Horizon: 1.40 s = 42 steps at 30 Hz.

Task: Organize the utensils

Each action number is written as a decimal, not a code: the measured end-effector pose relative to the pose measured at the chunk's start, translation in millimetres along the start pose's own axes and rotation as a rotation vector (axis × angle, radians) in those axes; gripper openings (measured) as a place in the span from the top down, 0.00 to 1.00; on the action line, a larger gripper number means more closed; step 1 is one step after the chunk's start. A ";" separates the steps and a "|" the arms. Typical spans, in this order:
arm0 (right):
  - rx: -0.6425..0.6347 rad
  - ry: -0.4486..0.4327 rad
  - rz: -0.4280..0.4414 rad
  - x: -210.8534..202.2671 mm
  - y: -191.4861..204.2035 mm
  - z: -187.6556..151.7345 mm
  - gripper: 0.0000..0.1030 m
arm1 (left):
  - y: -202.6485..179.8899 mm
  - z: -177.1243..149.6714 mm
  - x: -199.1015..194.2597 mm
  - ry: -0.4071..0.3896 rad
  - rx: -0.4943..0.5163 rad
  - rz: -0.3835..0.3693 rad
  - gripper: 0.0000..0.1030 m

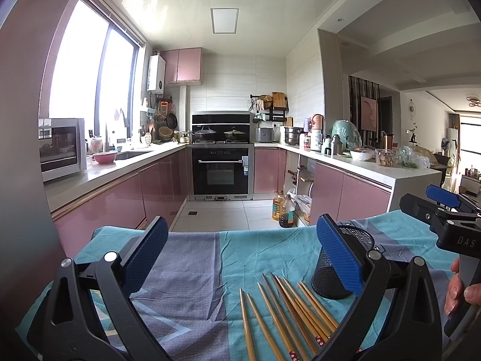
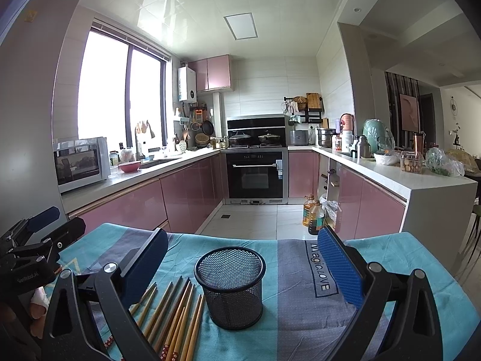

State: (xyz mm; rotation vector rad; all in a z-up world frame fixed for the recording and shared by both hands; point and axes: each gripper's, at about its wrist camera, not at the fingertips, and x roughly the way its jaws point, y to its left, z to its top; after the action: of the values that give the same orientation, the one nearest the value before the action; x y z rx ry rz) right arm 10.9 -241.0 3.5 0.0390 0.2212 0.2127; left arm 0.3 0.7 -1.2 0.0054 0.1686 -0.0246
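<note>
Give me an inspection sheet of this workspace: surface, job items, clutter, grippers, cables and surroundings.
Surface: table under a teal and grey patterned cloth, wrinkled, printed "Magic.LOVE".
Job's things: black wire-mesh cylindrical holder upright and empty; loose wooden chopsticks lying flat to its left.
Clutter: nothing seen on the cloth.
Grippers: left gripper open, holding nothing; right gripper open, holding nothing, with the holder between its fingers.
Cables: nothing seen.
Surroundings: kitchen with pink cabinets, built-in oven, crowded counters, oil bottles on the floor.
</note>
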 end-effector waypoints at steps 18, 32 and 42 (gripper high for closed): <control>0.003 0.016 0.025 3.6 -1.9 -0.6 0.06 | 2.0 -4.1 1.8 0.023 0.001 -0.004 0.06; -0.073 0.201 0.200 15.2 19.1 -27.7 0.06 | 13.2 -15.0 20.4 0.160 0.016 -0.005 0.06; -0.102 0.547 0.248 68.0 35.6 -83.6 0.39 | 22.0 -57.7 55.3 0.385 0.108 -0.035 0.18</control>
State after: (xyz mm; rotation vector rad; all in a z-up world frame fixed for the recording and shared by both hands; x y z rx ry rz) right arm 49.8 -190.5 -90.3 -0.0951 0.7521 0.4808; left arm 45.7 21.8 -67.3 0.1153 0.5520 -0.0678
